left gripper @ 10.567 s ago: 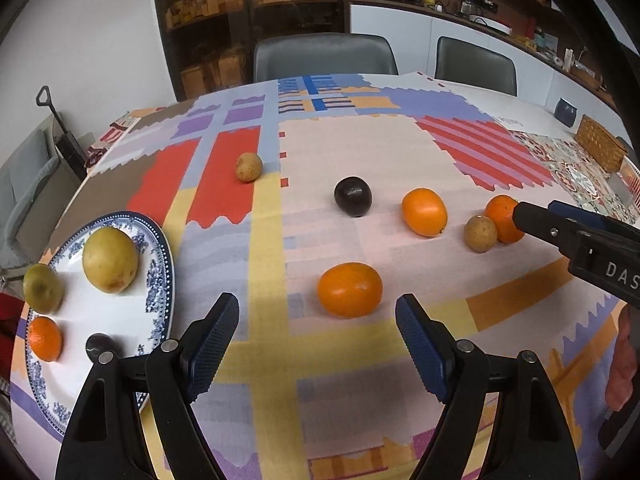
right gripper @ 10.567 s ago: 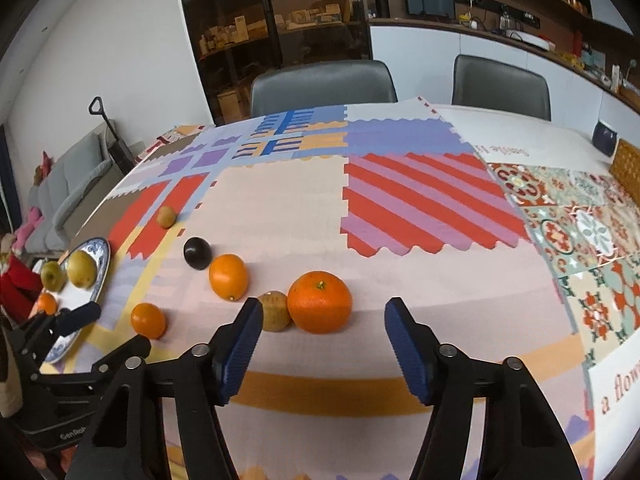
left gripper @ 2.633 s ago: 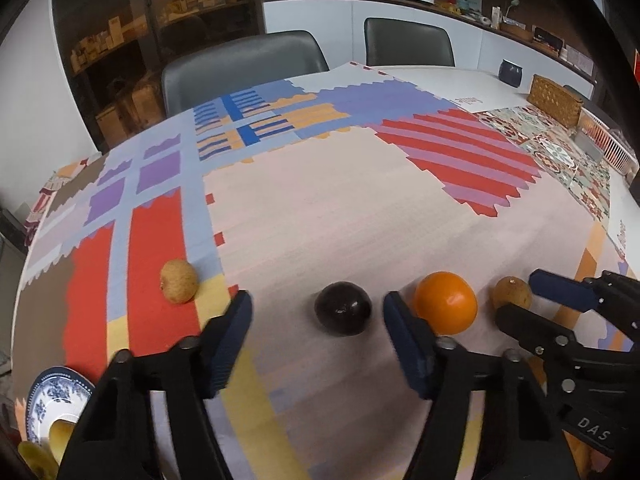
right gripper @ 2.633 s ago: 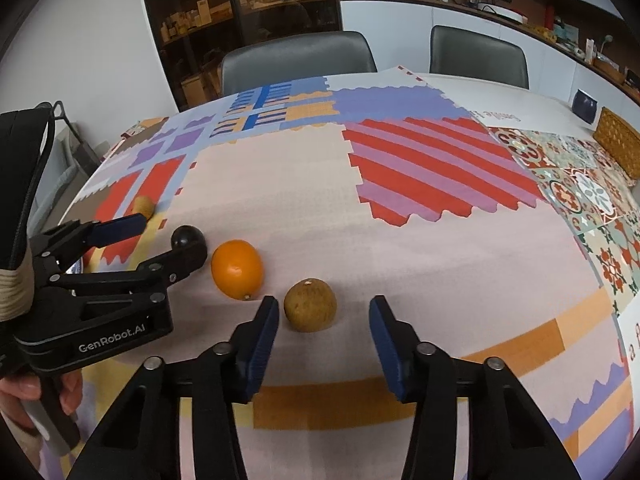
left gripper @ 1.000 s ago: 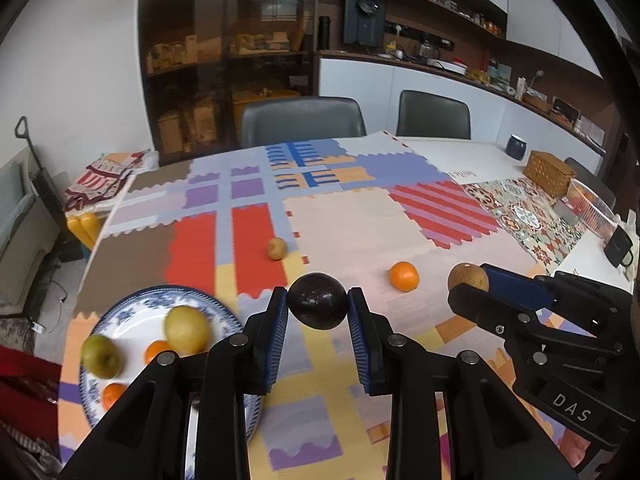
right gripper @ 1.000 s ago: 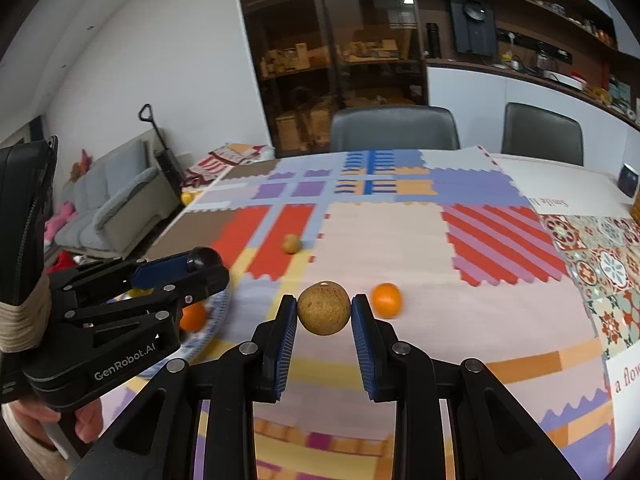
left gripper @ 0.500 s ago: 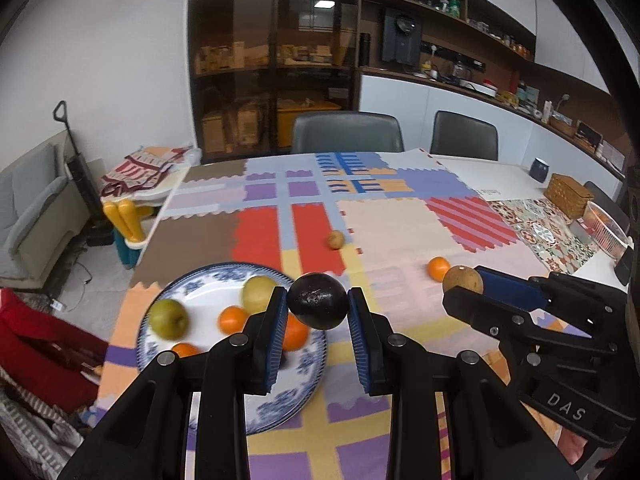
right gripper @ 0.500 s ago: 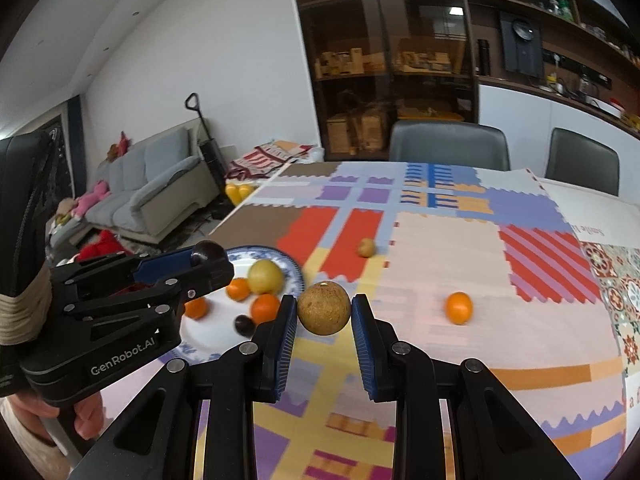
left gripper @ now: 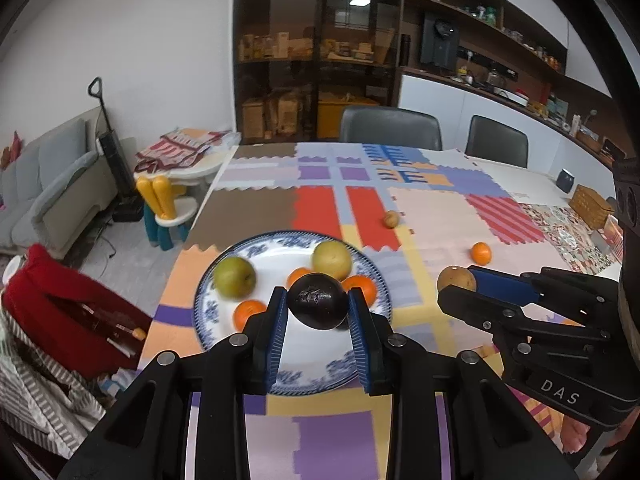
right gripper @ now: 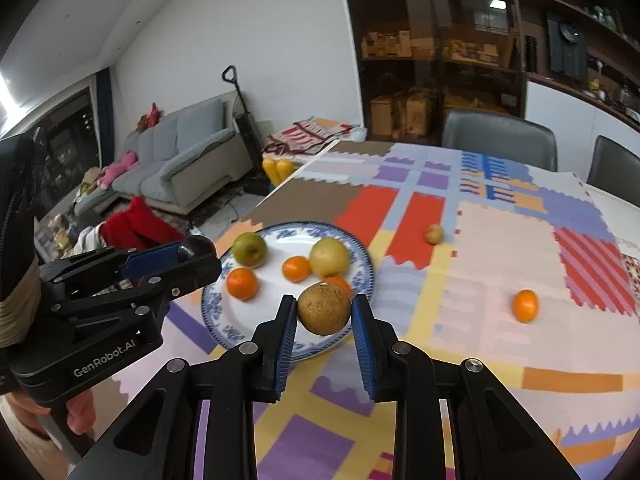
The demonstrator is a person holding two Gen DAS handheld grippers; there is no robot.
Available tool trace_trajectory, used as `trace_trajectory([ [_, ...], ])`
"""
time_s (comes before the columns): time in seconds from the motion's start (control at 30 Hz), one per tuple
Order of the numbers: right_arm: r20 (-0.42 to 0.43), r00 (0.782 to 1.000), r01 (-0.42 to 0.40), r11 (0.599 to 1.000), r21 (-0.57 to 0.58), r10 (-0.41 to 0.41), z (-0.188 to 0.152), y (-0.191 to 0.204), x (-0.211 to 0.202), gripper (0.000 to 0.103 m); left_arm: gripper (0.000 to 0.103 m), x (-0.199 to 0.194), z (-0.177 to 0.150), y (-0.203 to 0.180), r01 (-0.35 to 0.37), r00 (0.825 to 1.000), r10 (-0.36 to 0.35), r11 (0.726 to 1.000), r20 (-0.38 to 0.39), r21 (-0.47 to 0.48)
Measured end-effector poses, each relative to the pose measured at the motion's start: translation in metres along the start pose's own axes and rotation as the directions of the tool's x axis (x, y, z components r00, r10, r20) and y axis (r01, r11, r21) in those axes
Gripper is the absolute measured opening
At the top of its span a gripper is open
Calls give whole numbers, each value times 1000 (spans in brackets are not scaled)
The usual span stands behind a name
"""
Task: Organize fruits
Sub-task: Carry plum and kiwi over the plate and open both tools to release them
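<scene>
Plate (left gripper: 208, 292) lies ahead of and below both grippers: L gripper (left gripper: 318, 308) pinches dark fruit (left gripper: 318, 306) over plate's near part, R gripper (right gripper: 324, 316) pinches tan fruit (right gripper: 324, 308) at its right rim, so L looks nearer to setting down.

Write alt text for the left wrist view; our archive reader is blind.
The left gripper grips a dark fruit above a blue-patterned plate of fruit. Beside it, the right gripper holds a brown fruit over the patchwork tablecloth.
</scene>
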State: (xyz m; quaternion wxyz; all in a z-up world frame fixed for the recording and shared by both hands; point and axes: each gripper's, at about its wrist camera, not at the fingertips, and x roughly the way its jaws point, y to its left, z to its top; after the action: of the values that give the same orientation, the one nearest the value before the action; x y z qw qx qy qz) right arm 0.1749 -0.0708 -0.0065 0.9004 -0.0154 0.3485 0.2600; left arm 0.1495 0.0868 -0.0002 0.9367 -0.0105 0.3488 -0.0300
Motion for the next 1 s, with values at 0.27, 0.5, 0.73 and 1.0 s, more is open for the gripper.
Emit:
trace_trajectory([
  [0.27,-47,998,-44,998,-34,42,-1,22,25,29,30,6,-17,26,-23,999,22,999,-41,-37],
  [0.5,-96,993,-71,996,-51,66,-1,34,50,29,30,20,-27,42,-33,996,28,998,-82,-58],
  [0.73,-165,983,-93,995,-48,84,-6,40,80,29,30,43,-38,53,-25,991,17,998,-132,-62],
  [1.0,-219,972,-99,994,-38,88,-11,42,107,29,30,66,-44,58,5,985,-16,998,-173,-64],
])
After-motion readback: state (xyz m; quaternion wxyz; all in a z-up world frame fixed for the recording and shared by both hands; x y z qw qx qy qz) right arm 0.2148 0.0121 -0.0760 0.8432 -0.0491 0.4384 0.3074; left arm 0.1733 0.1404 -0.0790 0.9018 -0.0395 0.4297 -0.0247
